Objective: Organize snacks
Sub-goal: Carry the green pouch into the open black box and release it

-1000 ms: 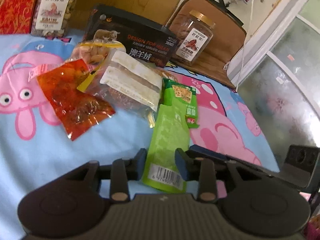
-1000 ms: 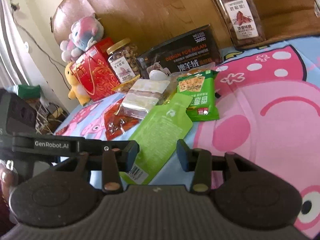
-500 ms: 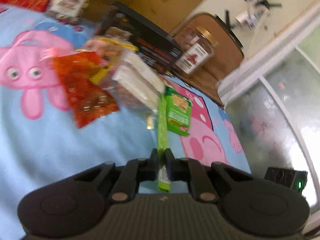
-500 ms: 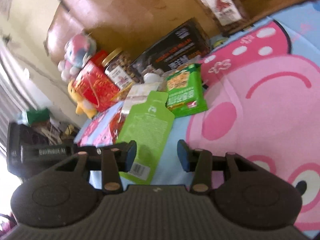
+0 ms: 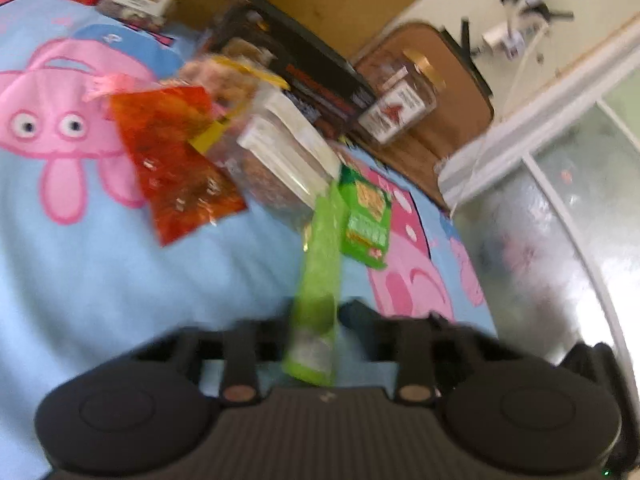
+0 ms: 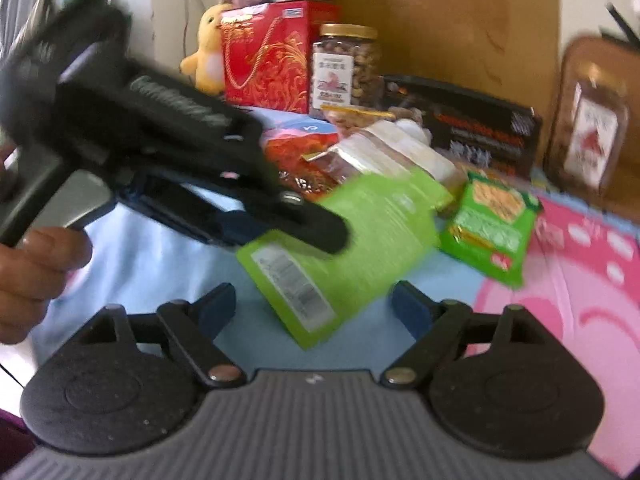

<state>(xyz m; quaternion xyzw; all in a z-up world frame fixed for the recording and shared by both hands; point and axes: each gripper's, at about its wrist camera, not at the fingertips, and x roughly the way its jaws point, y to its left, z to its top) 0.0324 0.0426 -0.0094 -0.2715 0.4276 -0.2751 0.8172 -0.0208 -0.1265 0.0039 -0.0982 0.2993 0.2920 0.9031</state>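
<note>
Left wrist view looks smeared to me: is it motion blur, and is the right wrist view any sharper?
Left wrist view: motion blur throughout; the light green pouch and box lettering are smeared. Right wrist view: its own right gripper is sharp, the left gripper and pouch streaked, the jar label unreadable.

Both wrist views low, close, facing the snack pile (image 5: 280,152), shared from opposite sides

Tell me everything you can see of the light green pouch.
The light green pouch is a flat, glossy plastic-looking packet with a notched top and a white barcode label near its bottom edge. The left gripper pinches it near that barcoded end, holding it tilted above the blue sheet, in front of the open right gripper. Its top points towards the snack pile; the blur hides whether it touches.
</note>
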